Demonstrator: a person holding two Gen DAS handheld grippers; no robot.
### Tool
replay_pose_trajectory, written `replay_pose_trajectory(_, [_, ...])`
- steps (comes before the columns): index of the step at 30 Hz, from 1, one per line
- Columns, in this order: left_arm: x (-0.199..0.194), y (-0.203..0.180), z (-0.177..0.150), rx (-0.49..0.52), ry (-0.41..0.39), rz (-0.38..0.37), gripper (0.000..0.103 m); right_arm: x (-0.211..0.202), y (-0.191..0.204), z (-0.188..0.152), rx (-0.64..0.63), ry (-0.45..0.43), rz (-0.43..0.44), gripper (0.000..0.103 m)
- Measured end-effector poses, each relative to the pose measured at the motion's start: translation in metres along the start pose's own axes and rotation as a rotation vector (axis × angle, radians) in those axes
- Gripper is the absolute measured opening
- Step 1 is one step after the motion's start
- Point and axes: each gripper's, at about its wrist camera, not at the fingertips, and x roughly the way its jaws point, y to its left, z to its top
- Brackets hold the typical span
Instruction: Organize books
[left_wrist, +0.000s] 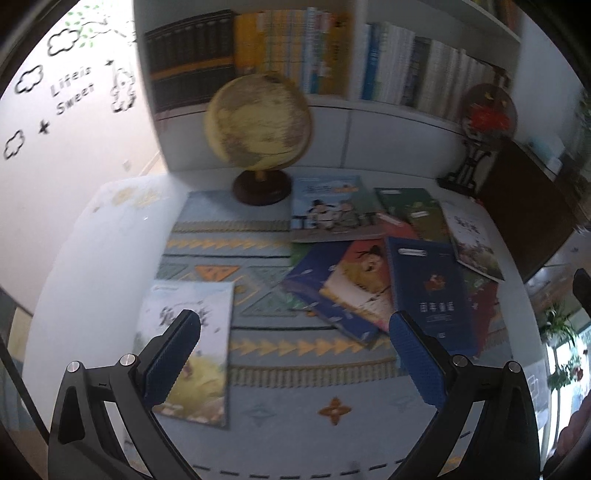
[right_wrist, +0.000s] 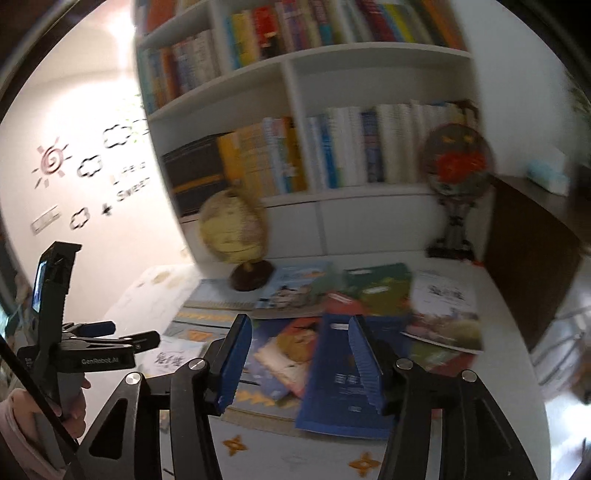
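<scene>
both pairs of blue-padded fingers sit nearest the lenses, and both are spread wide with nothing between them. left gripper (left_wrist: 295, 354) hovers over the patterned runner (left_wrist: 258, 347) near the surface's front edge; one pale picture book (left_wrist: 188, 350) lies alone under its left finger, toward the front-left corner. right gripper (right_wrist: 299, 362) hangs above the jumble of books, with the dark blue book (right_wrist: 343, 384) right under its fingers and topmost at the front of the heap. behind it, an orange-and-white book (right_wrist: 291, 350), a green book (right_wrist: 380, 288), a cartoon-cover book (right_wrist: 295, 291) and a white book (right_wrist: 443, 314) fan out, overlapping toward the back-right corner. a globe (left_wrist: 258, 122) stands at the back edge, in front of the bookshelf (left_wrist: 332, 107)

judging by this, the sorting has barely started: one book set apart, the rest scattered. next move likely calls for lowering onto the dark blue book's free front edge, getting a finger under the thin cover, and lifting it without dragging the books it overlaps
</scene>
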Motion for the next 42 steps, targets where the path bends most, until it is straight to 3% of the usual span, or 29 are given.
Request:
replay_pose_trajectory(6, [0.016,-0.023,0.007,0.052,0.014,-0.086,0.102,-0.001,-0.041,-0.009,0.074,0.038,-0.087,0.056])
replay_pose_trajectory(9, [0.032,-0.030,0.005,0.065,0.046,-0.106,0.102,0.010,-0.062,-0.018,0.148,0.077,-0.089,0.063])
replay_pose_trajectory(15, [0.061,-0.036,-0.001,0.047,0.111,-0.142,0.102,0.039,-0.085,-0.036,0.212,0.165,-0.120,0.064])
replay_pose_trajectory(20, [0.077,-0.036,0.008,0.048,0.125,-0.127,0.102,0.054,-0.090,-0.033,0.288,0.097,-0.136,0.064])
replay_pose_trajectory(24, [0.087,-0.037,0.016,0.060,0.129,-0.115,0.102,0.076,-0.087,-0.022,0.312,0.118,-0.172,0.064])
replay_pose_trajectory(28, [0.097,-0.039,0.019,0.077,0.138,-0.101,0.102,0.096,-0.068,-0.018,0.308,0.151,-0.156,0.064])
replay_pose_trajectory(35, [0.108,-0.037,0.017,0.067,0.159,-0.101,0.102,0.120,-0.063,-0.034,0.455,0.191,-0.015,0.064])
replay_pose_trajectory(42, [0.107,-0.036,0.017,0.044,0.164,-0.117,0.102,0.120,-0.050,-0.031,0.434,0.175,0.031,0.064])
